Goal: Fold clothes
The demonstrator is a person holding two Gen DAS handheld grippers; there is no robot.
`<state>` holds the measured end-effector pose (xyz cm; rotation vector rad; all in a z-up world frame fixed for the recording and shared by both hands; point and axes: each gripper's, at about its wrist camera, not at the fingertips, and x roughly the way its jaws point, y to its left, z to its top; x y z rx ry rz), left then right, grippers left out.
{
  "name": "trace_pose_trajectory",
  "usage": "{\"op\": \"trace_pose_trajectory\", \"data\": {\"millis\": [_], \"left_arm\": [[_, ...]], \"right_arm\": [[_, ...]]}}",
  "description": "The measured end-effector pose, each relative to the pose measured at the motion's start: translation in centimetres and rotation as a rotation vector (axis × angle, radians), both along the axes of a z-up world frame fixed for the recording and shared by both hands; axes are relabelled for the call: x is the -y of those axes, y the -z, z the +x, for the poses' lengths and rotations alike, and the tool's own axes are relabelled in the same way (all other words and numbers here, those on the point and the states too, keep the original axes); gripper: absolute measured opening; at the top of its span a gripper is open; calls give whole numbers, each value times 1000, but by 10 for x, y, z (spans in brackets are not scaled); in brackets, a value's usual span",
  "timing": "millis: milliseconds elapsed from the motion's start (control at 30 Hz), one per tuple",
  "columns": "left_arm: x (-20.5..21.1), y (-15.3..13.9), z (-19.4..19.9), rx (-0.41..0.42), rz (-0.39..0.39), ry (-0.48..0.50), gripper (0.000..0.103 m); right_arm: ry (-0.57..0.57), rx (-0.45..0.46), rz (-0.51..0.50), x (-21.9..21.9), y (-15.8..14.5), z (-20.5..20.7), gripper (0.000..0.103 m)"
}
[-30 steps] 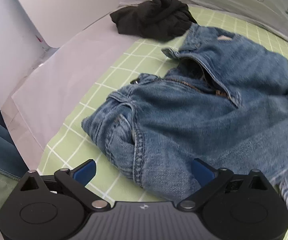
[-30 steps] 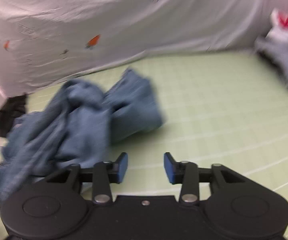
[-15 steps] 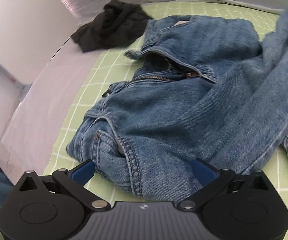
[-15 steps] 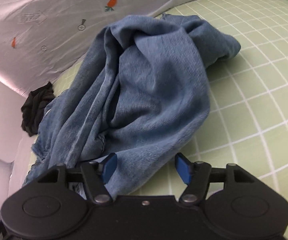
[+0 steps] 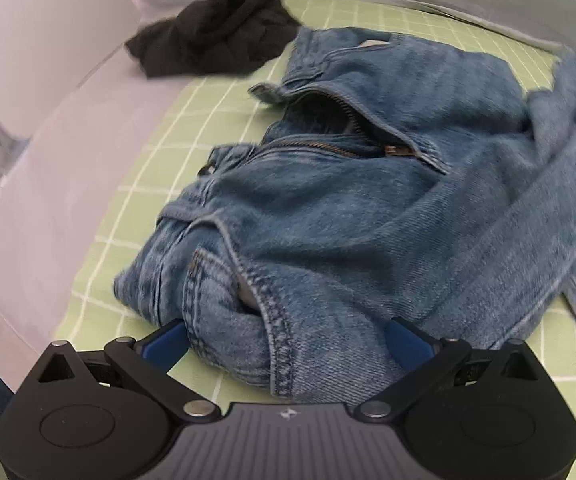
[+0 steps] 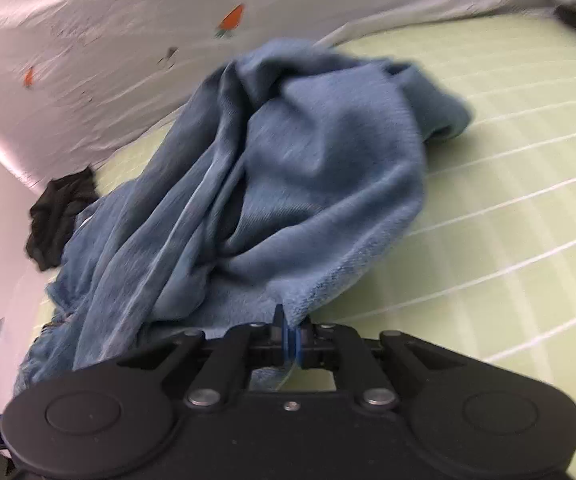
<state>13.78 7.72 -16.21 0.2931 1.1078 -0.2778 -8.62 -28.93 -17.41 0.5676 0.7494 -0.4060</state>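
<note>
A crumpled pair of blue jeans [image 5: 368, 208] lies on the green checked sheet [image 5: 207, 120], fly unzipped and waistband toward the left. My left gripper [image 5: 288, 336] is open, its blue fingers [image 5: 167, 340] straddling the waistband corner. In the right wrist view the jeans' leg [image 6: 288, 184] is bunched into a heap. My right gripper [image 6: 290, 332] is shut on the frayed hem of that leg.
A black garment [image 5: 211, 28] lies bunched at the far left edge of the sheet, also visible as a black garment [image 6: 59, 220] in the right view. A white carrot-print cloth [image 6: 127, 40] rises behind. Bare sheet [image 6: 508, 200] stretches to the right.
My right gripper has shut on the jeans' hem; it was open half a second ago. My left gripper has moved in until the waistband lies between its open fingers.
</note>
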Motion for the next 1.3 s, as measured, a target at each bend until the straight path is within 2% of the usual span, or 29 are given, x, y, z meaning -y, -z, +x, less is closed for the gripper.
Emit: {"op": "trace_pose_trajectory", "data": {"millis": [100, 200, 400, 567, 600, 967, 1100, 1167, 1233, 1300], "left_arm": [[-8, 3, 4, -45, -49, -73, 103], [-15, 5, 3, -63, -91, -141, 103], [-13, 5, -3, -54, -84, -196, 103], [-12, 4, -6, -57, -75, -250, 103], [-12, 4, -7, -57, -71, -259, 103], [-7, 2, -12, -72, -42, -297, 103], [-10, 0, -16, -80, -46, -323, 103], [-12, -1, -21, -78, -50, -332, 103], [-14, -4, -25, -77, -62, -341, 103], [-20, -6, -29, -80, -104, -365, 103]], "right_arm": [[-6, -37, -171, 8, -15, -6, 3], [57, -66, -249, 33, -26, -19, 3], [205, -136, -417, 113, -42, -65, 3], [265, -163, -629, 175, -72, -98, 3], [279, -165, -644, 184, -75, -104, 3], [450, -233, -557, 233, -51, -164, 6], [512, -270, -375, 235, -21, -190, 15], [551, -242, -295, 230, -16, -203, 34], [590, -204, -217, 225, -12, -216, 42], [621, -158, -133, 223, -9, -224, 43]]}}
